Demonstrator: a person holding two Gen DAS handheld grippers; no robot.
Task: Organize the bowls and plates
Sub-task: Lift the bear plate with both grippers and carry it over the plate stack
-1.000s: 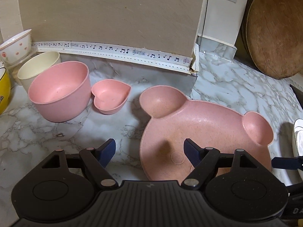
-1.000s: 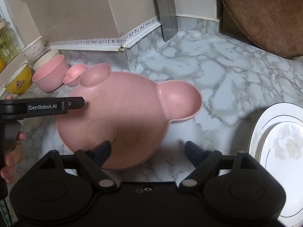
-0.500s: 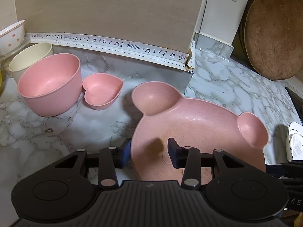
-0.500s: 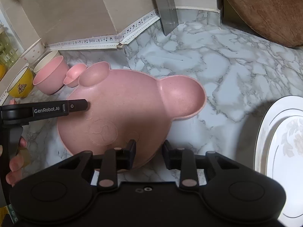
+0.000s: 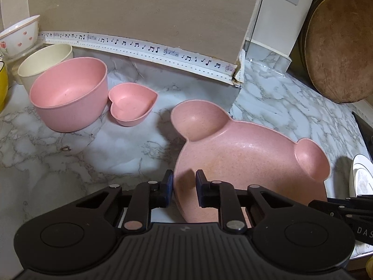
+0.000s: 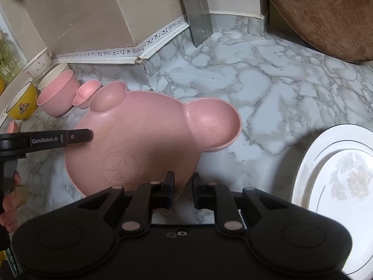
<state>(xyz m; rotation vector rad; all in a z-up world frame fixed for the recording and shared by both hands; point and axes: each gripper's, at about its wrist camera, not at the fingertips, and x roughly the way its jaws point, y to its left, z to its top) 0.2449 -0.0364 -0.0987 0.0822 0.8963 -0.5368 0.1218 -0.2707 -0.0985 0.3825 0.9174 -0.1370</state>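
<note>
Beside the white floral plate (image 6: 335, 200), left gripper (image 5: 184, 184) and right gripper (image 6: 183, 186) pinching the pink bear-shaped plate (image 6: 149, 144) rim — lift probably next, kept level.

A second ago both grippers stood wide open over the bear-shaped plate (image 5: 251, 161). Now the left gripper (image 5: 184, 184) has closed onto the plate's near-left rim, and the right gripper (image 6: 183, 186) has closed on its lower edge.
</note>
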